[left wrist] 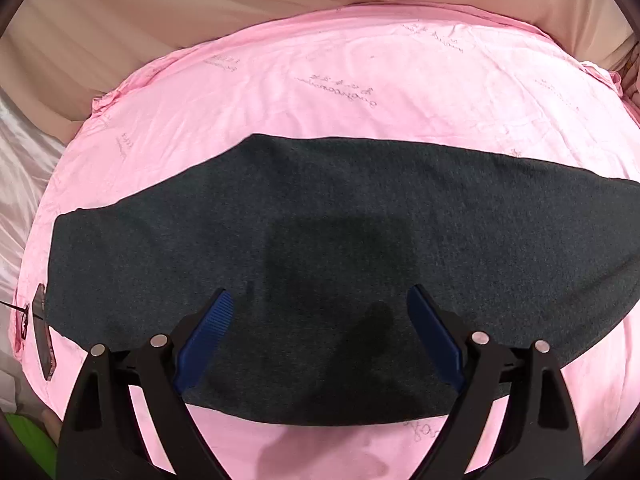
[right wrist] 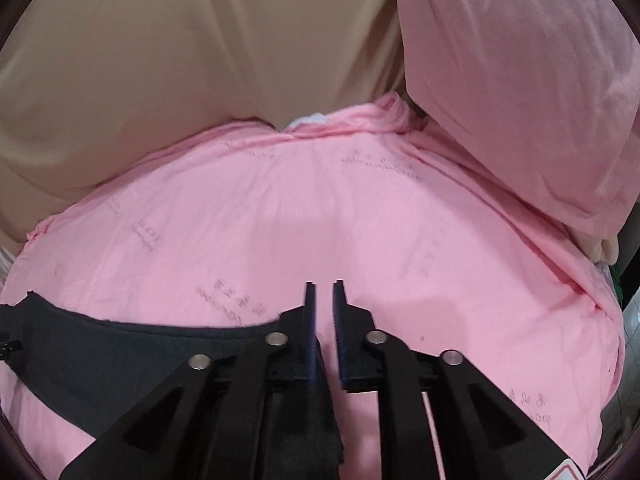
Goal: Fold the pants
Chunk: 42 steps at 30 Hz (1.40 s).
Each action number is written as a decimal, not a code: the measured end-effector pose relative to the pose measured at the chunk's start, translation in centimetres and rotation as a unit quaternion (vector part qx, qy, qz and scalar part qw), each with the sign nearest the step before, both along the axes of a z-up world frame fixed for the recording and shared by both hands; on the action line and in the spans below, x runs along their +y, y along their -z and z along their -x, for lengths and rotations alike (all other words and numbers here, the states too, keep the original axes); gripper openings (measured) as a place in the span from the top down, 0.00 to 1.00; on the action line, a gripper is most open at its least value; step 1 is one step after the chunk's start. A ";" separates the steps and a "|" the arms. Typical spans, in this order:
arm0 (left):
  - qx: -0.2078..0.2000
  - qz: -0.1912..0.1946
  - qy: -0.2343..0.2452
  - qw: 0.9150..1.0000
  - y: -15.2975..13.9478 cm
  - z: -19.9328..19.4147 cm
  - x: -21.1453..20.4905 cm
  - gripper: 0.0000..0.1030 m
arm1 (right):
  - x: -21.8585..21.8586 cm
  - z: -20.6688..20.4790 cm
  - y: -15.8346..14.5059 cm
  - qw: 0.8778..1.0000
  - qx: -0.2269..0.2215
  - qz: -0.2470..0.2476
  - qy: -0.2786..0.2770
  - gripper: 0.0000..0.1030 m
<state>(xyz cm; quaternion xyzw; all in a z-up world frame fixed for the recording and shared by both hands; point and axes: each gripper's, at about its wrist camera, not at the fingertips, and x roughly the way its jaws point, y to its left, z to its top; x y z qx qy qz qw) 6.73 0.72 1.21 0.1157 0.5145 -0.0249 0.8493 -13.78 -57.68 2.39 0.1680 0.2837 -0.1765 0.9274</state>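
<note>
The dark grey pants (left wrist: 320,232) lie flat as a long folded band across the pink sheet (left wrist: 360,92). My left gripper (left wrist: 320,300) hovers over their near middle, its blue pads (left wrist: 208,332) spread wide with nothing between them. In the right wrist view one end of the pants (right wrist: 120,356) lies at the lower left. My right gripper (right wrist: 325,292) is over that end's edge, fingers a narrow gap apart with pink sheet showing between the tips. A dark flap of the cloth (right wrist: 326,420) sits low by the left finger; whether it touches is unclear.
A tan padded headboard or wall (right wrist: 180,60) rises behind the bed. A pink pillow (right wrist: 520,92) leans at the right. A dark tag with a cord (left wrist: 42,332) lies on the sheet by the pants' left end. White satin fabric (left wrist: 20,184) lies left of the bed.
</note>
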 end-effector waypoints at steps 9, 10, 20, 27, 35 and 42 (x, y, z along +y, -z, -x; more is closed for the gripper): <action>0.007 0.003 0.011 1.000 0.6 -0.3 -2.0 0.16 | 2.7 -2.5 3.2 0.997 0.053 0.019 -0.056 0.91; 0.007 0.002 0.009 1.000 0.6 -0.3 -2.0 0.16 | 2.8 -2.2 2.7 0.997 0.041 0.023 -0.058 0.92; 0.011 -0.002 -0.007 1.000 1.5 -0.8 -1.7 0.15 | 0.2 -2.9 3.6 0.997 0.070 0.031 -0.010 0.88; 0.002 0.021 -0.006 1.000 0.9 -0.1 -0.8 0.15 | 1.8 7.0 3.8 0.997 -0.023 -0.075 0.020 0.50; -0.012 0.108 0.004 0.994 0.7 1.3 -0.3 0.14 | 4.3 7.2 6.9 0.985 -0.044 -0.164 0.024 0.47; -0.020 0.111 0.020 0.993 2.8 3.2 1.1 0.11 | 6.8 3.3 6.5 0.985 -0.028 -0.165 0.035 0.89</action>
